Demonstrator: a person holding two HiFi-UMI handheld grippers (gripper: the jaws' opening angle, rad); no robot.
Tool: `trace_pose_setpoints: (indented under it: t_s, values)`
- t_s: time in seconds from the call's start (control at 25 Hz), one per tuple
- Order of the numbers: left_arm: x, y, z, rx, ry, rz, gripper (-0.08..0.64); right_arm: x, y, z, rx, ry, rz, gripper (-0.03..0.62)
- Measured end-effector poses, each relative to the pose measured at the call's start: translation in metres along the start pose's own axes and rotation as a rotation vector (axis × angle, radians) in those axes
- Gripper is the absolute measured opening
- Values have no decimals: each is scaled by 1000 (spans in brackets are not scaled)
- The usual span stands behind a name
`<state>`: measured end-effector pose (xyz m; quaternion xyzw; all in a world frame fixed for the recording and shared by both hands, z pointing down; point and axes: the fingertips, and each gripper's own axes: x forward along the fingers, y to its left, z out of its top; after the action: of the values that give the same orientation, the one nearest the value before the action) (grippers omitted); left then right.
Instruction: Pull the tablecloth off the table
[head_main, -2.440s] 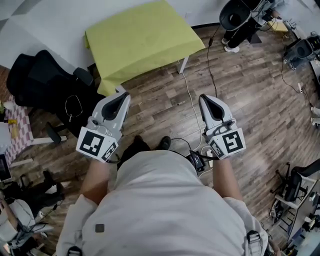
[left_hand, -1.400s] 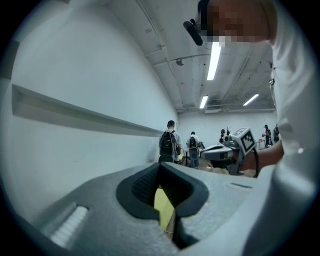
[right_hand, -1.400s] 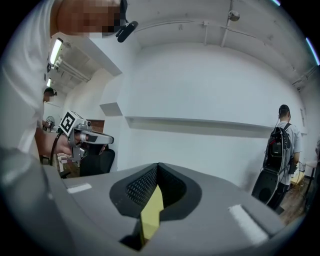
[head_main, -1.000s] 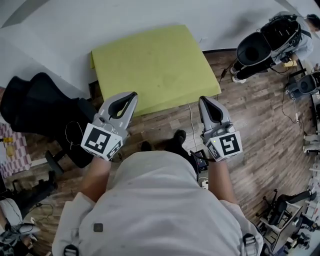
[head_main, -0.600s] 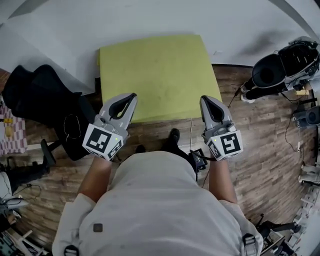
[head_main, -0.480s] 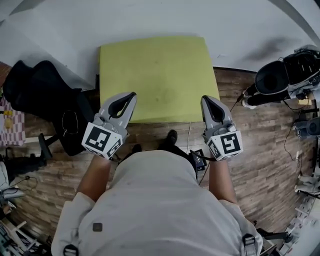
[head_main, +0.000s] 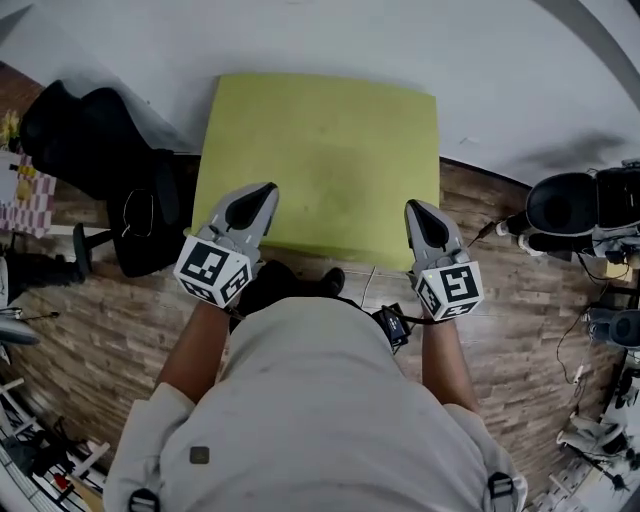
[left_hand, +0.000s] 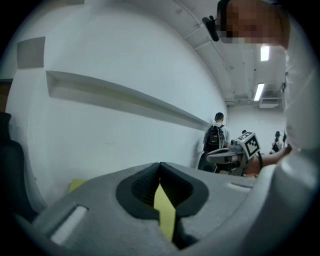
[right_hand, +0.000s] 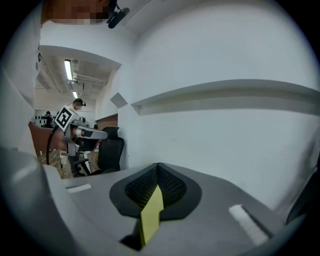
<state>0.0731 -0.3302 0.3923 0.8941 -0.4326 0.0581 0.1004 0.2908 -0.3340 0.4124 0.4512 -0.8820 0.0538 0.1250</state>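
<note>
While a person in a pale shirt (head_main: 320, 400) stands over a wood-plank floor (head_main: 100, 330), both hand-held tools are pushed forward side by side, each with its marker cube nearest the body. The left gripper (head_main: 264, 189) has its jaws pressed together, and its tip lies over the near left part of the yellow-green tablecloth (head_main: 330, 150). The right gripper (head_main: 414, 206) is closed the same way, its tip over the cloth's near right edge. Each gripper view shows the dark ribbed pads meeting at the tip, with only a thin sliver of yellow-green showing in the slot below them.

The tablecloth lies flat over the whole table top — its near edge hangs just ahead of the person's dark shoes (head_main: 330, 281). A black office chair (head_main: 90, 130) stands beside the table's left side. Dark equipment (head_main: 565, 205) sits on the floor to the right, well apart from the table. A white wall (head_main: 350, 40) runs behind the table's far edge, and in the left gripper view a person with a backpack (left_hand: 216, 137) stands farther off.
</note>
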Motion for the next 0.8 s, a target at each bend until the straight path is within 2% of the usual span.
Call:
trace_pose_setpoints:
  t_s: [0.2,0.4,0.6,0.72,0.8]
  values:
    - [9,30,-28,-19,53,43,39,32,-7,-33,44,85,30,23]
    - [24,62,-69,-57,191,50,113,57,-19,-65,86,190,23,91]
    - [28,101,-139,-94,357,69,197,78,-25,-136,141,359,4,167]
    - [40,121,-170,-123,421,82,226,94,-35,-176,200,446,-2,230]
    - [45,135,-190,-137,461,92,270,105,-39,-198,207,495,-13,260]
